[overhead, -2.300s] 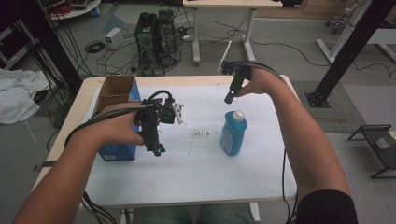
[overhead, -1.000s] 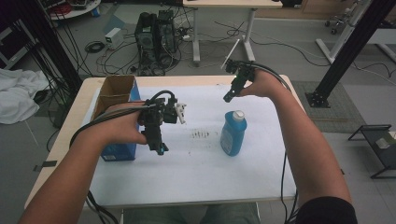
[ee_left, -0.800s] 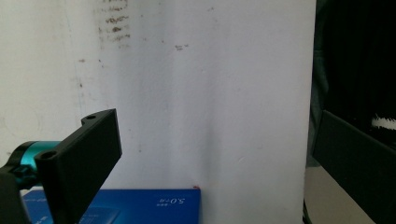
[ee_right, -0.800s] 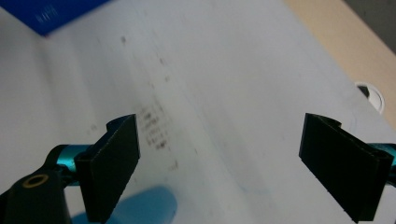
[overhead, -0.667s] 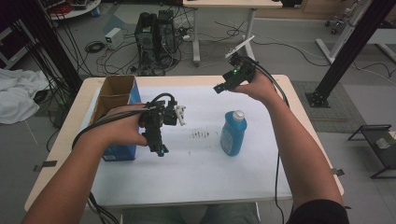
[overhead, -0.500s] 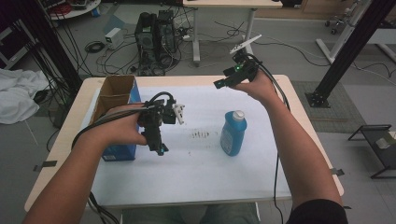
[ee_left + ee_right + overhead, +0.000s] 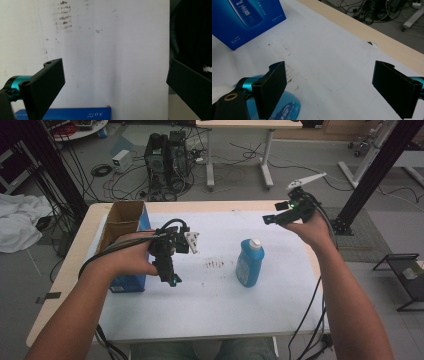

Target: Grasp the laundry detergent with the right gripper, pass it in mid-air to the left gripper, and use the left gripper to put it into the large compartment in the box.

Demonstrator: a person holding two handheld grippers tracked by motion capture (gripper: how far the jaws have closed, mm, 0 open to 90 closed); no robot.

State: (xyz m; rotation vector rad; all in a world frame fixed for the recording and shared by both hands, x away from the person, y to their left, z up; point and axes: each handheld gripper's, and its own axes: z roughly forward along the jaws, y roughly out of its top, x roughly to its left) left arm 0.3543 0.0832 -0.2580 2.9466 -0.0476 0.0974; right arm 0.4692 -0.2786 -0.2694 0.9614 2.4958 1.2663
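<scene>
Below the right gripper (image 7: 329,90), blue bottle (image 7: 284,107) blurred, cropped.

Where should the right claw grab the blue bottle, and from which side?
Probably the mid body of the blue bottle, coming in level from the table's right edge. It stands upright and apart from the blue box, its body wider than the white cap. The right claw hangs open up behind it.

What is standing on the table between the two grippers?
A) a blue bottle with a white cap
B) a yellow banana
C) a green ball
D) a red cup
A. In the high view a blue bottle with a white cap stands upright on the white table cover, between the left gripper and the right gripper, touched by neither.
</scene>
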